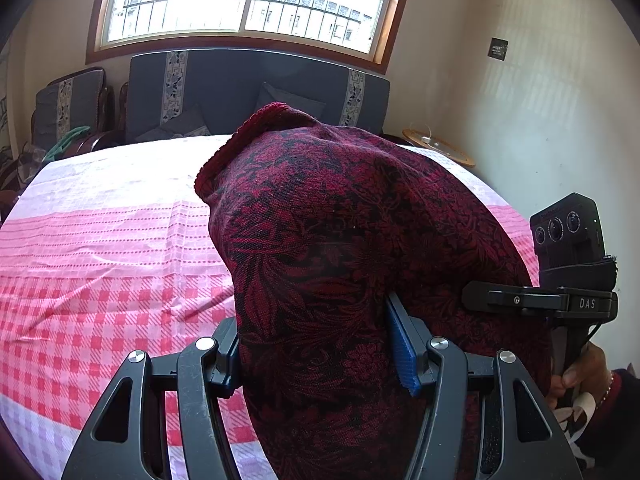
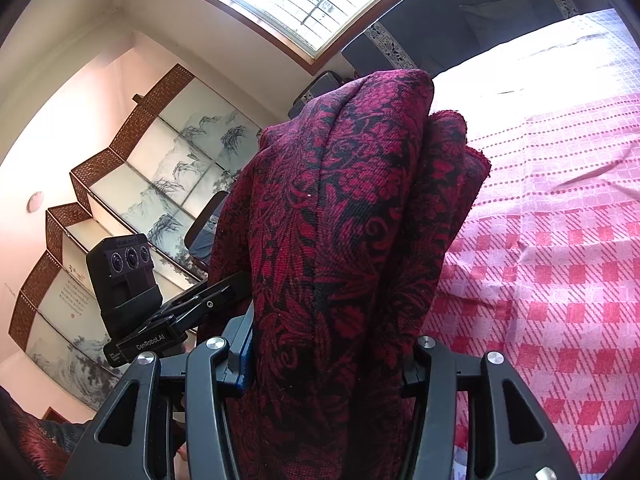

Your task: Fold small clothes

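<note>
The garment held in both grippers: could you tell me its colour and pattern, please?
Dark red garment with black floral pattern, clearest in the right wrist view.

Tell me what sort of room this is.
Probably a home living room: a cushioned sofa under a large window, a painted folding screen, and a table with a pink checked cloth.

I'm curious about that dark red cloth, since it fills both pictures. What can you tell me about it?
The cloth is a woven fabric, deep red with a black flower-and-leaf pattern and a ribbed red hem at its top edge. It is bunched in thick folds and held up over the checked bedspread. The left hand-held gripper and the right hand-held gripper both clamp it.
</note>
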`<state>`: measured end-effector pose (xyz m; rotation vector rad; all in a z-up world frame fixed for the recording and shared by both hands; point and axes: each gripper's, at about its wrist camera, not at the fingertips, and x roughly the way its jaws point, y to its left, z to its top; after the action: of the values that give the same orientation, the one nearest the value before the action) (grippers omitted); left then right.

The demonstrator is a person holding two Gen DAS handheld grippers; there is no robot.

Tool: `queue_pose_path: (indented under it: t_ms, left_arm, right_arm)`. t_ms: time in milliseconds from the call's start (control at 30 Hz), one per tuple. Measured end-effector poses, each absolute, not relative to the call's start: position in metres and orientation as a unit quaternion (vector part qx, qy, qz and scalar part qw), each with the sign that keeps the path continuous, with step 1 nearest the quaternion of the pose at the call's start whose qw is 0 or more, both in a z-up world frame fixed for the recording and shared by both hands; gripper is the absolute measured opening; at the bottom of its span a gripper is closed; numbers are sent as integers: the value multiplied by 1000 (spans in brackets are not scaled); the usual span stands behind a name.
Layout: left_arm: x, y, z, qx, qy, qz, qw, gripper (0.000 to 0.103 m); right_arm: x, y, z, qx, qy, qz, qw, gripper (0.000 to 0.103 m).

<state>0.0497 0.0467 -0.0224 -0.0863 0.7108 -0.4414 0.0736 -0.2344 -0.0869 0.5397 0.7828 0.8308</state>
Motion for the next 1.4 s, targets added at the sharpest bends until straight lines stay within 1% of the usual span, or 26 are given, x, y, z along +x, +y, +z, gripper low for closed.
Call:
queue_pose_path:
  t_ms: [433,600,767,867,900,933,967,1067,1100,1167,1233,1300,1400]
  left_arm:
    - [47,41,-44,-31,348,-206,914,60]
    - [39,34,-48,-13,336,-190,922,64]
    - [32,31,-51,-3,326,-170,930,71]
    - [27,28,-52,10,316,-152,937,76]
    - [23,27,-53,17,310,-142,940,78]
    - [19,26,-52,26,302,-129,944,83]
    - [16,25,-52,34,293,-116,948,87]
    - [4,23,-49,52,272,-79,958,92]
    - [2,22,-47,56,269,-64,959,93]
    - [-3,22,-43,57,264,-47,962,94]
    - [-10,24,-37,47,252,-41,966,95]
    - [-18,28,-29,33,240,-37,969,100]
    - [-25,31,-14,27,224,-19,974,102]
  right_arm:
    - [78,-232,-100,246,376,378,810,48]
    - [77,-229,-98,240,380,369,814,48]
    - [78,-225,-97,231,390,353,819,52]
    - [77,-223,-97,222,391,344,824,56]
    - [76,-222,-96,219,391,340,826,60]
    - [75,-220,-95,215,391,335,830,63]
    - [72,-219,-92,210,386,329,836,64]
    - [49,-215,-74,177,349,299,870,65]
    - [41,-213,-67,163,338,290,881,66]
    - [24,-209,-56,136,315,271,900,70]
    - [6,-207,-48,118,293,256,913,79]
    - [-10,-205,-42,110,275,252,921,86]
    - [-28,-201,-35,90,258,253,928,87]
